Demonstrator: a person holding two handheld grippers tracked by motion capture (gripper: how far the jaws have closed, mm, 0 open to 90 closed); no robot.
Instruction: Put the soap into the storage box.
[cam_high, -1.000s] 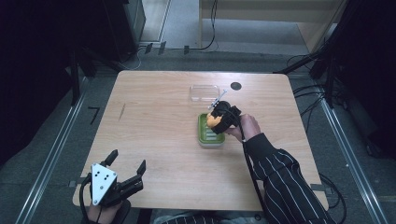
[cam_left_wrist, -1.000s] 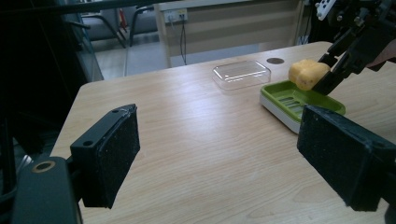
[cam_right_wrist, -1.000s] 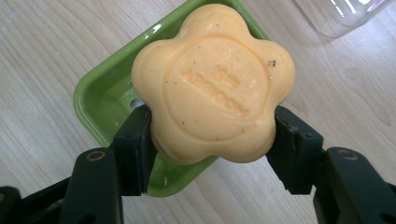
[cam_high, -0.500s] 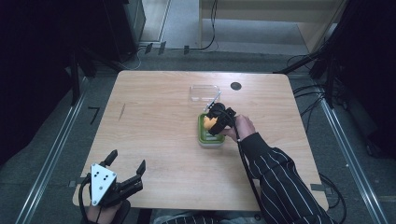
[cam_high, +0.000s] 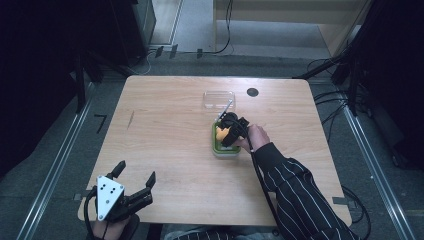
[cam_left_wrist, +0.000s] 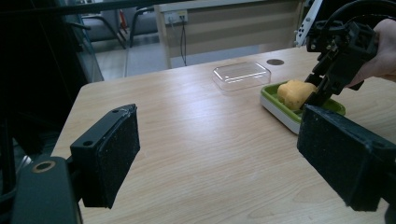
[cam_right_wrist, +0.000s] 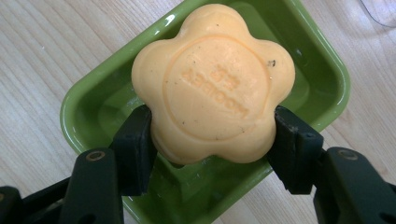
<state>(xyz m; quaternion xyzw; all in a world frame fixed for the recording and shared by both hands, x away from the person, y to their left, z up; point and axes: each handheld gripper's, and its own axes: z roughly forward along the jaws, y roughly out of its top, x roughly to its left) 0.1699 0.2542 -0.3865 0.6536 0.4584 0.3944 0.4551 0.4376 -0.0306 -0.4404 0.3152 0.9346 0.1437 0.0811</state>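
A flower-shaped orange soap (cam_right_wrist: 212, 84) is pinched between the two black jaws of my right gripper (cam_right_wrist: 212, 142), which is shut on it. The soap hangs low over the green soap dish (cam_right_wrist: 322, 70), within its rim; whether it touches the bottom I cannot tell. From above, the right gripper (cam_high: 231, 131) holds the soap (cam_high: 222, 133) over the dish (cam_high: 218, 147) right of the table's middle. The left gripper view shows the soap (cam_left_wrist: 293, 93) over the dish (cam_left_wrist: 275, 100). My left gripper (cam_high: 135, 181) rests open at the table's front left corner, its pads (cam_left_wrist: 112, 156) far apart with nothing between them.
A clear plastic lid (cam_high: 218, 99) lies just behind the dish, also visible as the lid (cam_left_wrist: 241, 74) in the left gripper view. A dark round hole (cam_high: 252, 92) sits in the tabletop farther back right. Bare wood spreads across the table (cam_high: 160, 135) between the two grippers.
My right gripper has come down with the soap, closer into the green dish. The left gripper has stayed where it was.
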